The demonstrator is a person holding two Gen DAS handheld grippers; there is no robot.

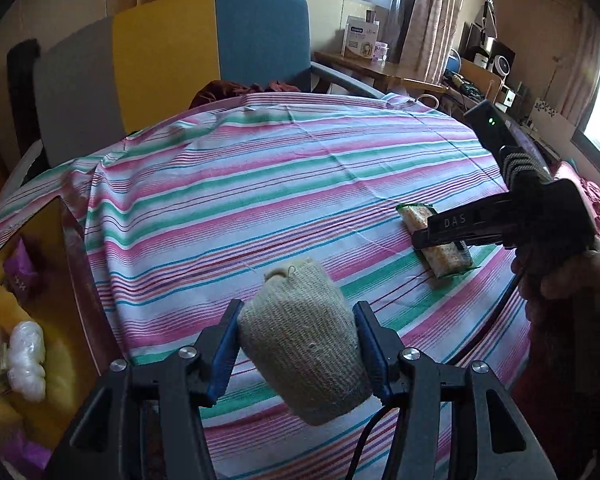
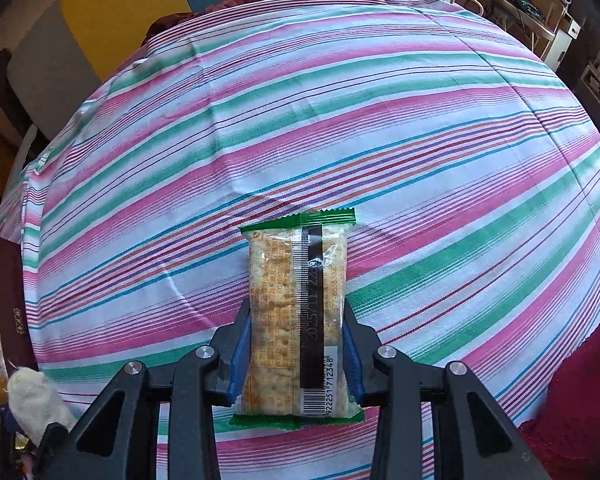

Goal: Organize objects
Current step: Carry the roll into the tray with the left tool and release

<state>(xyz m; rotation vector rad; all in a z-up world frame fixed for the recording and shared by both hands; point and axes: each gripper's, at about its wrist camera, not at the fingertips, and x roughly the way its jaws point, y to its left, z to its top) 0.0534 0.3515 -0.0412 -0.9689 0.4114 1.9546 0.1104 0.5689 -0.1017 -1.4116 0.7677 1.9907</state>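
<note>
Cracker packet [image 2: 298, 316] lengthwise along right fingers [image 2: 239, 344] — clamped; left fingers [image 1: 223, 350] clamp sock [image 1: 304, 344].

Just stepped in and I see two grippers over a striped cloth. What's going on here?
A person is tidying things with a handheld gripper in each hand. The left gripper is closed around a beige knitted pouch, held above the striped tablecloth. The right gripper has its fingers on either side of a green-edged cracker packet on the cloth. A yellow-lined box with other items sits open at the left.
</note>
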